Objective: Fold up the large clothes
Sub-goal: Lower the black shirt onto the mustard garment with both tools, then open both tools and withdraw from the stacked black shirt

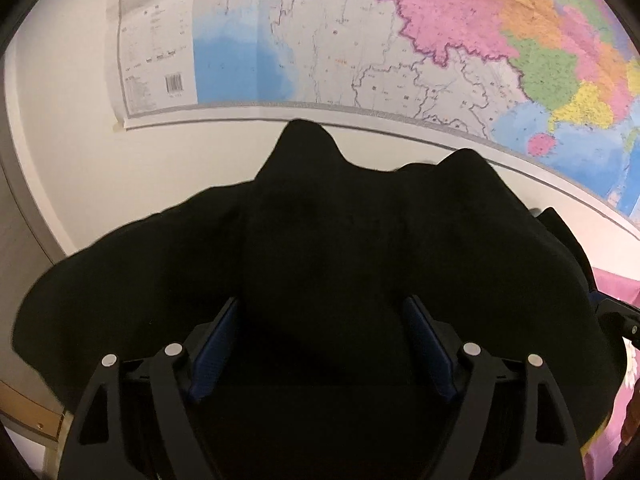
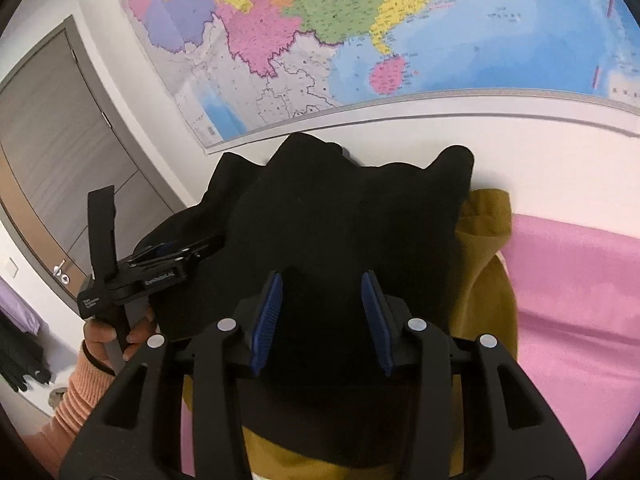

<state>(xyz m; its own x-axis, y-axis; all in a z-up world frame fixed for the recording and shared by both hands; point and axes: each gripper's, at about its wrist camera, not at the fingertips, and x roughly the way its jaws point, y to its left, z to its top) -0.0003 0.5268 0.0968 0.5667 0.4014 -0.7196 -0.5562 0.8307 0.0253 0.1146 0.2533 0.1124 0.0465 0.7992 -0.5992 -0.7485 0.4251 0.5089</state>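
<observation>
Both hand-held grippers [image 1: 320,344] [image 2: 320,316] pinch the black garment [image 1: 320,240] between them.

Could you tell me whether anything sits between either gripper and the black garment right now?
Nothing visible does. The black garment already fills the space between the blue pads of the left gripper, and in the right wrist view it likewise lies between the pads of the right gripper. An ochre garment lies beside and under it, not between.
</observation>
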